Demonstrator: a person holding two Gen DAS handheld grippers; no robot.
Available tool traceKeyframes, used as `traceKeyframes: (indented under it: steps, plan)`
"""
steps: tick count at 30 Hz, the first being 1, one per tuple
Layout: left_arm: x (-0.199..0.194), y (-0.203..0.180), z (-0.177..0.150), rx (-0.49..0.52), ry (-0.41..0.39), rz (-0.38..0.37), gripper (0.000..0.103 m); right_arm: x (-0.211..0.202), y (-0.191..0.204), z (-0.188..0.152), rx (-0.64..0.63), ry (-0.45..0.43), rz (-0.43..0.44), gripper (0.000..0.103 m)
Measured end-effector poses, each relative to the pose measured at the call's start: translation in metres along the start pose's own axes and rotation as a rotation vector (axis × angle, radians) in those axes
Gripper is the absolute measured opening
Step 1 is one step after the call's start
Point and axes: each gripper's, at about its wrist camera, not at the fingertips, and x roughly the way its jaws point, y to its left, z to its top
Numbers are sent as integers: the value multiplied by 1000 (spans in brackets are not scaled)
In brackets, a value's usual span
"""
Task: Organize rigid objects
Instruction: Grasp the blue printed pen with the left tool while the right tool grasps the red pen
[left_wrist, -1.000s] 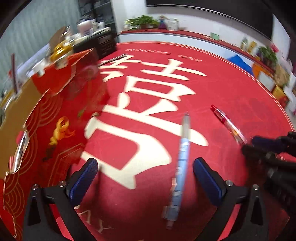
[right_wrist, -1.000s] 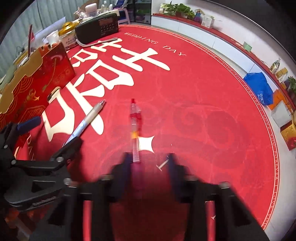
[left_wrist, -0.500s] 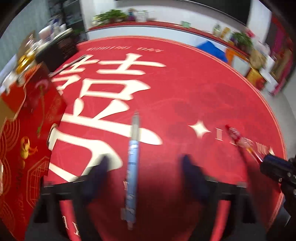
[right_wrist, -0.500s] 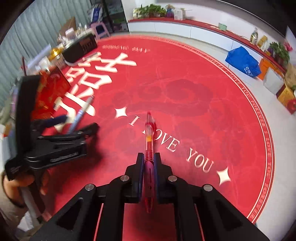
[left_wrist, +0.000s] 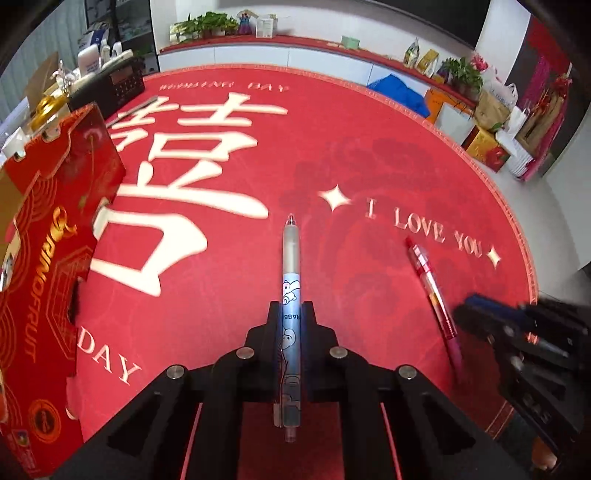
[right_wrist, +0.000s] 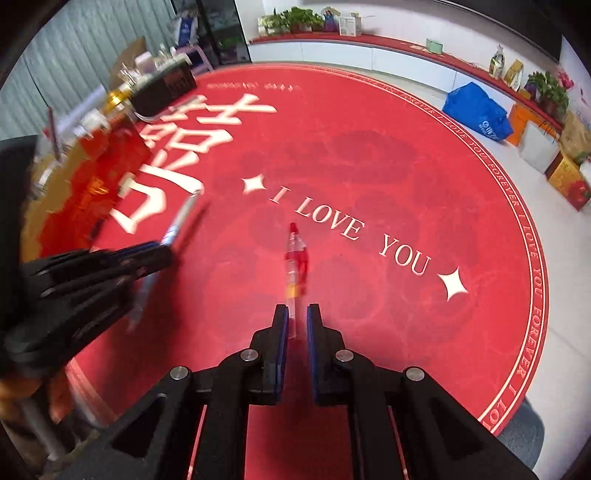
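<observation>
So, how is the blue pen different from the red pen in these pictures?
The blue pen has a pale barrel printed with cartoon rabbits and a frosted grey front; the red pen is clear with red parts. The blue pen is clamped in the left gripper, the red pen in the right gripper. Both point forward, away from the jaws, above the red round carpet.

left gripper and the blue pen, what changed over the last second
The left gripper closed from wide open onto the blue pen and holds it. The right gripper stayed shut on the red pen. The red box stayed put.
</observation>
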Motion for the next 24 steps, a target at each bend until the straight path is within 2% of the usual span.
traceKeyframes:
  steps: [3, 4, 5, 6, 7, 8, 9, 12, 14, 15, 16, 18, 24]
  plan:
    - [1, 0, -3, 2, -4, 10, 10, 6, 9, 8, -48, 2, 0, 14]
    - [2, -1, -3, 3, -3, 15, 10, 8, 13, 11, -67, 20, -3, 27]
    - [2, -2, -3, 8, -3, 21, 10, 12, 16, 11, -81, 49, -2, 54]
    - [3, -4, -3, 18, -5, 30, 10, 14, 17, 10, -87, 62, 8, 62]
    - [2, -5, -4, 28, -7, 37, 10, 18, 19, 7, -93, 81, 5, 61]
    - [2, -8, -5, 50, -11, 50, 10, 17, 22, 5, -106, 64, -26, 53]
    - [2, -10, -5, 65, -16, 59, 11, 16, 26, 3, -124, 56, -61, 51]
    - [3, -13, -5, 86, -25, 81, 18, 14, 30, 1, -127, 61, -55, 39]
    - [3, -14, -4, 102, -26, 87, 18, 12, 34, 2, -143, 66, -54, 13]
    - [3, -15, -4, 111, -25, 84, 16, 11, 34, 1, -142, 66, -61, 11]
    - [3, -14, -4, 109, -17, 57, 10, 10, 32, 0, -128, 60, -60, 11]
    - [0, -10, -5, 78, -7, 25, 10, 3, 23, -4, -71, 38, -18, 11]
    - [-30, -10, -16, 22, -79, -6, 10, -41, 2, -18, 80, -74, 62, 11]
